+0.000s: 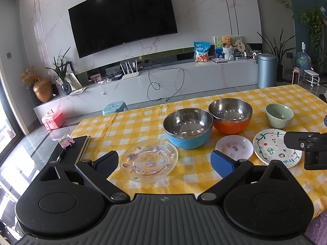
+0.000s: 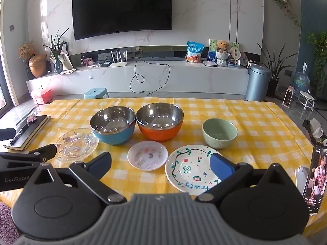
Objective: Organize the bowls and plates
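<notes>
Crockery is sitting unsorted on the yellow checked tablecloth [image 2: 255, 120]: clear patterned glass plate [image 1: 148, 160] lying between the spread left gripper [image 1: 164, 162], painted white ceramic plate [image 2: 190, 168] under the spread, empty right gripper [image 2: 161, 166]. Glass is likely slipping if pinched shallowly at its rim.

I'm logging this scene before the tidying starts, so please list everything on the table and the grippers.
Steel bowl, blue outside: one, back left.
Steel bowl, orange outside: one, touching the blue one's right side.
Green bowl: one, pale green, right, apart.
Glass plate: one, clear, far left.
Small plate: one, white, front centre.
Painted plate: one, white with green vine, front right.
Notebook: one, black, left edge.
Phone: one, screen lit, right edge.
Tablecloth: one, yellow checked.
Left gripper: open, over the glass plate.
Right gripper: open, empty.
</notes>
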Tool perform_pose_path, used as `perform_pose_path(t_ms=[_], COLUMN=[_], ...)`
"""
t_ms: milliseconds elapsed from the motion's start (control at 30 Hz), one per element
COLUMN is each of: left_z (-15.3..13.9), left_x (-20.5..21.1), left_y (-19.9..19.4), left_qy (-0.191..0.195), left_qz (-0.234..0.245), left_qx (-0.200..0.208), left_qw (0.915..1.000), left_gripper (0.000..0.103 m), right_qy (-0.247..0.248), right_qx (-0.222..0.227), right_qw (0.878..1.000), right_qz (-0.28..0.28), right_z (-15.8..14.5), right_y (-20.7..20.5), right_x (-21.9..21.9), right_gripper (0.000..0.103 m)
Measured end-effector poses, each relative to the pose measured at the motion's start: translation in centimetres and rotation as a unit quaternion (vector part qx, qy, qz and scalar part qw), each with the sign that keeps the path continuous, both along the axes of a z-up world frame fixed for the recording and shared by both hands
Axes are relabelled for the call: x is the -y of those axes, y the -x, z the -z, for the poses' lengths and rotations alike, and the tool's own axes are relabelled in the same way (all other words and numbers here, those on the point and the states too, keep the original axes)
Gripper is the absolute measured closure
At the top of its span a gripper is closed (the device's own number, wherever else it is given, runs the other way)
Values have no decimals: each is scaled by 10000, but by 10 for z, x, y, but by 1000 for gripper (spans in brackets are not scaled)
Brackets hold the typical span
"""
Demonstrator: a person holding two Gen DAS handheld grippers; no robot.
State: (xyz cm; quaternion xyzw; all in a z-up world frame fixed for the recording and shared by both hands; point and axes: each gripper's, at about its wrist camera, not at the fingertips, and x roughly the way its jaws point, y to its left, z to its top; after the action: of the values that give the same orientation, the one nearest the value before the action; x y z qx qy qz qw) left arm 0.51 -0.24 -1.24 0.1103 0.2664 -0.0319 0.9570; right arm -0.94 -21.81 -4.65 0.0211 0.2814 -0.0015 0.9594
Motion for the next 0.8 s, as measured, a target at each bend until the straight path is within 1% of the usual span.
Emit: perform_pose_path(t_ms=[800], left_z=[1], left_x=[-1], left_y=[-2], left_qy=[-40], left_qz=[-20], left_qx=[-96], left_qw=[9999], left_gripper=[0], right_qy=[-4], right_qx=[-77], right_qw=[10000], right_qz=[-1], right_z=[3], right_y=[-1], right_x=[-1], right_gripper=[2])
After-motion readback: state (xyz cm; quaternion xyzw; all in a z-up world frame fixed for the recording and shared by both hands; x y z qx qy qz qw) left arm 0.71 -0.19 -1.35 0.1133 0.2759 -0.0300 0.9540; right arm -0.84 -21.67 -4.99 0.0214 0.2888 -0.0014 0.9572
